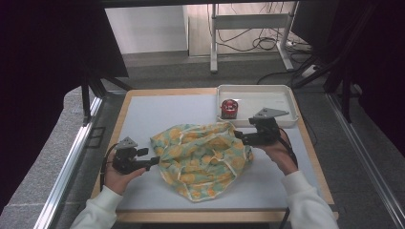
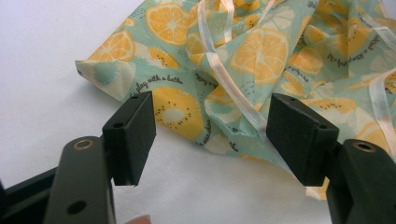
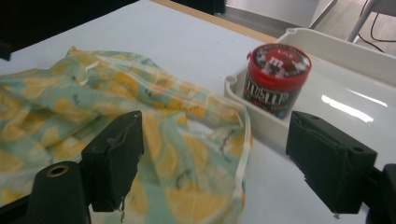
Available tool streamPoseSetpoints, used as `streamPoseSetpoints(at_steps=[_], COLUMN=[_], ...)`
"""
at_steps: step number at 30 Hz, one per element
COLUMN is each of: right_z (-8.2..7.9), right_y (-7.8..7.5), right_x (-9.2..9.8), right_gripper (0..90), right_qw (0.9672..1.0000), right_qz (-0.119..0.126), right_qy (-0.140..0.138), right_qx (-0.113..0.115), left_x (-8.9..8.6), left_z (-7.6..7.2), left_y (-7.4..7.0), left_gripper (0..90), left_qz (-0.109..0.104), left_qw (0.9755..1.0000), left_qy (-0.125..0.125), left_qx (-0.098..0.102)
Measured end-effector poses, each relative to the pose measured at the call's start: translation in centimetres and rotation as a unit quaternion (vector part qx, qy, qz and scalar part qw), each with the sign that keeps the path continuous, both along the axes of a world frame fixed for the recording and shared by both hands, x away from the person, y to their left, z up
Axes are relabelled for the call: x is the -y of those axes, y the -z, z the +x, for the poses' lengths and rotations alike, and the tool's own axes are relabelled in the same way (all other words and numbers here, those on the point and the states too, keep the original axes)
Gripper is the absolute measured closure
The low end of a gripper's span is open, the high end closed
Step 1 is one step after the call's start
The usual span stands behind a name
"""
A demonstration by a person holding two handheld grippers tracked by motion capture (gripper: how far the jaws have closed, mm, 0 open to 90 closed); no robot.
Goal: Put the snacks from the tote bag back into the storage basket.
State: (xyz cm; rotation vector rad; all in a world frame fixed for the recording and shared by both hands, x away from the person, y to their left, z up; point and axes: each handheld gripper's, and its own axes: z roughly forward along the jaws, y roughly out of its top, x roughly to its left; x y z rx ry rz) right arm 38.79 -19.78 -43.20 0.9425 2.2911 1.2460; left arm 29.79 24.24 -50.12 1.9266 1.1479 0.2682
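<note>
White tray (image 1: 286, 102) holds one red M&M's canister (image 1: 229, 108), upright in its near-left corner. Fruit-print drawstring bag (image 1: 203, 157) crumpled on surface (image 1: 143, 119). Left gripper (image 1: 154, 161) and right gripper (image 1: 239, 135) both released, at bag edges.

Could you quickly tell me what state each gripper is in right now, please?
Left gripper: open, holding nothing, at the fruit-print bag's edge.
Right gripper: open, holding nothing.

High view above the table, both tool views low and close (sharing the fruit-print cloth (image 1: 203, 155))
</note>
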Motion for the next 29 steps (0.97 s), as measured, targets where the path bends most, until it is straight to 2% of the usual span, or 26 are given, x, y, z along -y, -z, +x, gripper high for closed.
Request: streamPoseSetpoints(at_steps=[5, 11, 15, 20, 29], right_z=[-2.9, -4.9, -5.0, -5.1, -5.6], right_y=[1.1, 3.5, 4.8, 4.7, 5.2], right_x=[2.4, 4.4, 5.3, 5.4, 5.2], right_gripper=[19.2, 20.3, 20.4, 20.7, 22.1], right_qw=[0.9999, 0.9995, 0.9990, 0.9986, 0.9989], right_qz=[0.014, 0.018, 0.018, 0.028, 0.020], right_qy=[0.009, 0.027, 0.040, 0.045, 0.041], right_qx=[0.002, -0.001, -0.014, 0.001, 0.004], left_x=[0.0, -0.1, 0.2, 0.2, 0.0], left_z=[0.0, 0.1, 0.2, 0.2, 0.4], left_y=[0.0, 0.0, 0.1, 0.2, 0.1], left_gripper=[33.3, 33.4, 33.4, 33.3, 33.3], left_qz=[0.003, 0.003, 0.007, 0.008, 0.007], left_qw=[1.0000, 1.0000, 1.0000, 1.0000, 1.0000], left_qy=[0.002, 0.000, 0.004, 0.004, 0.002], left_qx=[0.002, 0.003, 0.001, 0.002, 0.004])
